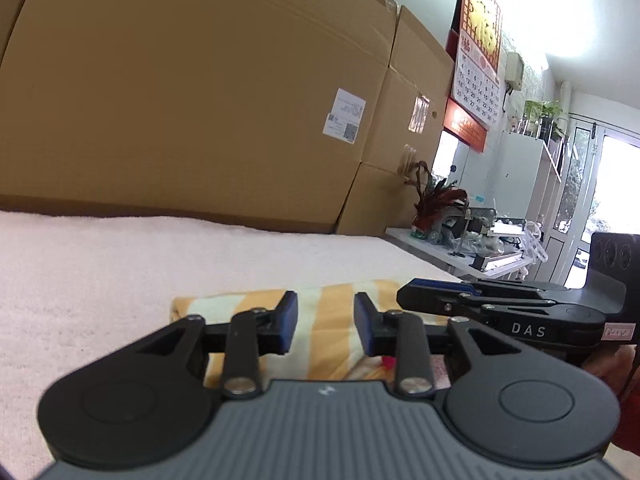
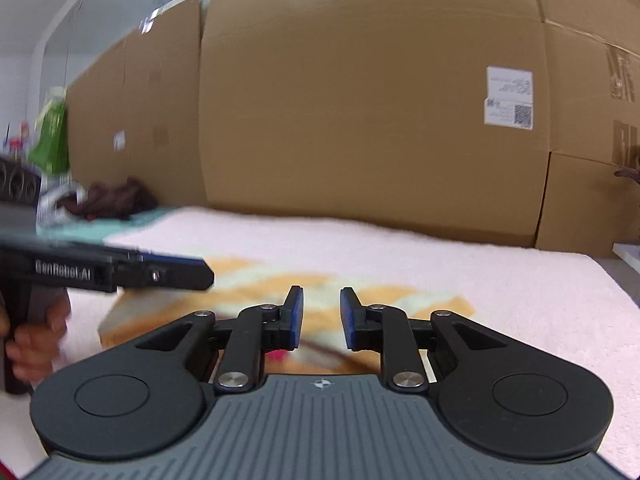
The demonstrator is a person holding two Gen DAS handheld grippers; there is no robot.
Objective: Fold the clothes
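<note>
While both grippers hang low over a bed covered with a pale pink fuzzy blanket, a folded cloth with yellow and cream stripes lies flat on it, near the front edge of the bed and closer to its right edge. A small pink patch shows on the cloth just under the grippers; what it is cannot be told. In the right wrist view the cloth is blurred.

Big brown cardboard boxes stand stacked along the far edge of the bed. They look closed, so their contents are hidden. One box carries a white shipping label with a QR code; its small text is not readable.

The left gripper has its jaws apart with nothing between them, and the blue pads are above the striped cloth. The right gripper is also released — empty, with a gap between its blue pads — and it points over the same cloth. In the left wrist view the right gripper shows the letters "DAS" on its side. In the right wrist view the left gripper shows "GenRobot.AI", and a hand holds its handle.

At the far left corner of the bed there is a pile of dark and light clothes on a teal cloth. Beyond the right edge, a white side table holds a plant with reddish leaves and other small things. On the wall above hangs a red and gold calendar with numbers.
</note>
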